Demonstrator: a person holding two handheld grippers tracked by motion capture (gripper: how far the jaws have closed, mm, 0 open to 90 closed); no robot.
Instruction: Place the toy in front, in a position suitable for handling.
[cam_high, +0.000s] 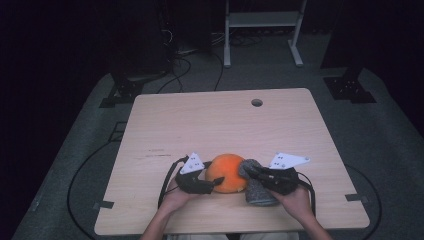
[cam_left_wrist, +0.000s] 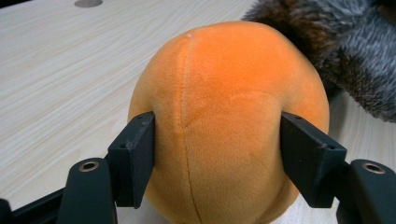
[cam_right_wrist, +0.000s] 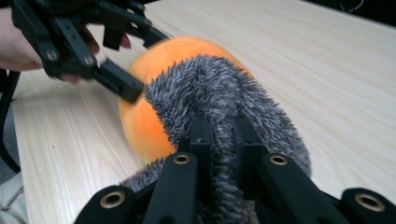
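Observation:
An orange plush ball (cam_high: 227, 172) rests on the wooden table (cam_high: 200, 125) near its front edge. My left gripper (cam_high: 215, 182) comes at it from the left. In the left gripper view its two black jaws press into the sides of the ball (cam_left_wrist: 224, 93), so the left gripper (cam_left_wrist: 217, 140) is shut on it. A grey furry cover (cam_high: 257, 192) lies against the ball's right side and partly over it. My right gripper (cam_right_wrist: 224, 135) is shut on a fold of this grey fur (cam_right_wrist: 210, 88). Behind that fold sits the ball (cam_right_wrist: 144, 126), with the left gripper (cam_right_wrist: 133, 58) on it.
A round cable hole (cam_high: 256, 102) sits near the table's far edge. Bare wood stretches beyond the ball. Past the table stand a white metal frame (cam_high: 260, 20) and black stand feet (cam_high: 122, 90), with cables across the dark floor.

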